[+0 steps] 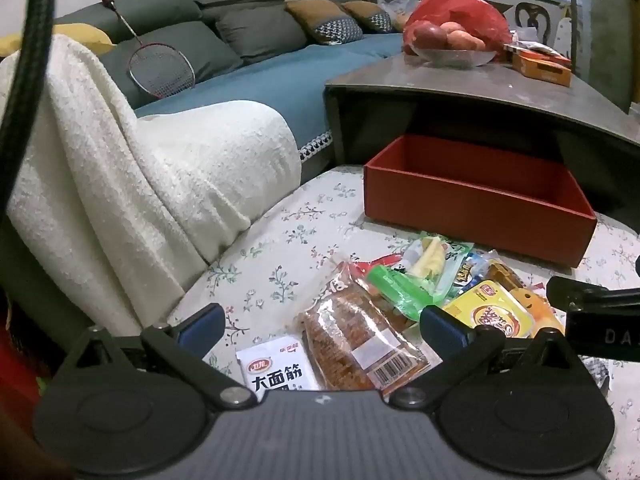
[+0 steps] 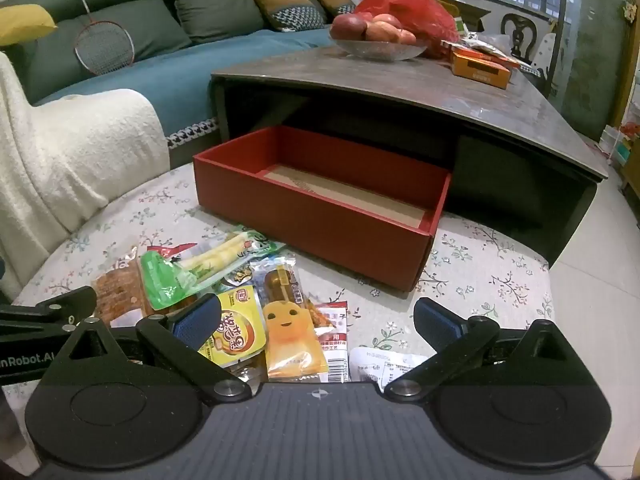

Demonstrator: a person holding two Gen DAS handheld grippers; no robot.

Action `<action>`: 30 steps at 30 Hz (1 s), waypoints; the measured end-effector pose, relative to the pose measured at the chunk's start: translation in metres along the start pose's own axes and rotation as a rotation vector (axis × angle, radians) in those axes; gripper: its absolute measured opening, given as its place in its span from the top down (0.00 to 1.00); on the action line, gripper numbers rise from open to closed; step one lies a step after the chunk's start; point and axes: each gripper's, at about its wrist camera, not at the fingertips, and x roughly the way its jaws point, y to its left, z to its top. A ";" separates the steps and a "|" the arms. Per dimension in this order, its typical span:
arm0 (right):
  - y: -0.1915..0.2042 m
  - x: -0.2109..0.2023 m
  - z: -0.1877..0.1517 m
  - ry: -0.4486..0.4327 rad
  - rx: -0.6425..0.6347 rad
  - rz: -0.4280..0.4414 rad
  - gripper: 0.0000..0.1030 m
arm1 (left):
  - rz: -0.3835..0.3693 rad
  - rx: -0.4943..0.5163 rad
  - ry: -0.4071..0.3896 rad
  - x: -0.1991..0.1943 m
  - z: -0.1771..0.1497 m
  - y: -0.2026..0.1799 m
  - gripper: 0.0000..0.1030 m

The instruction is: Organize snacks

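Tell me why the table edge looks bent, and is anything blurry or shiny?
Both views are fisheye: the table edge bows, more so in the right wrist view. Left wrist view: the blanket at the left is soft and smeared, and the clear wrapper of the brown snack catches glare. Right wrist view: the red box and packets look sharp; window light reflects off the tabletop.

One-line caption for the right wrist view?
Open right gripper hovers over mixed snack packets before an empty red cardboard box.

Home living room, cushioned sofa (image 2: 168, 12), coffee table (image 2: 400, 80) (fruit bowl (image 2: 378, 50))
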 end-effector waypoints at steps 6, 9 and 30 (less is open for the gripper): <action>0.000 -0.002 0.000 0.000 0.000 0.000 0.00 | 0.011 0.015 -0.005 0.005 -0.005 -0.002 0.04; 0.000 -0.003 0.000 -0.002 -0.002 -0.003 0.00 | 0.019 0.014 -0.002 0.005 -0.005 -0.004 0.04; 0.005 -0.003 -0.004 -0.002 -0.013 0.006 0.00 | 0.009 -0.010 0.028 0.006 -0.004 0.001 0.04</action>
